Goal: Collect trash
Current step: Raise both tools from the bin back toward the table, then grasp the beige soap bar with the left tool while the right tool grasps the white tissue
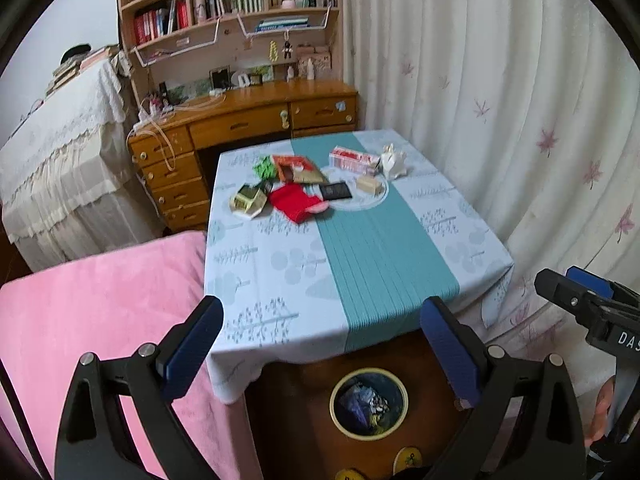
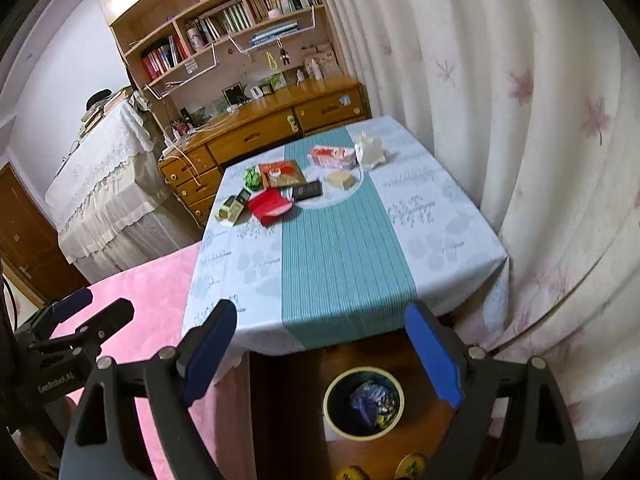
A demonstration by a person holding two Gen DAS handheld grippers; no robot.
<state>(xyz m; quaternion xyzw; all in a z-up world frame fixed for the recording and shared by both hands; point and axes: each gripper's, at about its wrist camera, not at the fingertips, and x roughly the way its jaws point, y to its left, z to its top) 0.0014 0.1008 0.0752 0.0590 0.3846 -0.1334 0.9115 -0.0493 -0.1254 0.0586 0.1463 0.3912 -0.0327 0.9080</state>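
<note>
Trash lies on the far part of the table (image 1: 360, 264): a red wrapper (image 1: 294, 202) (image 2: 269, 205), a yellow-green carton (image 1: 248, 200) (image 2: 230, 210), a black packet (image 1: 335, 191) (image 2: 307, 190), a red-white box (image 1: 352, 159) (image 2: 332, 157), a crumpled white tissue (image 1: 394, 161) (image 2: 370, 150) and a green wrapper (image 1: 265, 168). A round bin (image 1: 368, 403) (image 2: 363, 402) with trash inside stands on the floor below the near table edge. My left gripper (image 1: 320, 344) and right gripper (image 2: 324, 352) are open and empty, held above the bin.
A pink-covered bed (image 1: 92, 312) lies at the left of the table. White curtains (image 1: 500, 120) hang at the right. A wooden desk with bookshelves (image 1: 248, 116) stands behind the table. The right gripper also shows at the right edge of the left wrist view (image 1: 580, 300).
</note>
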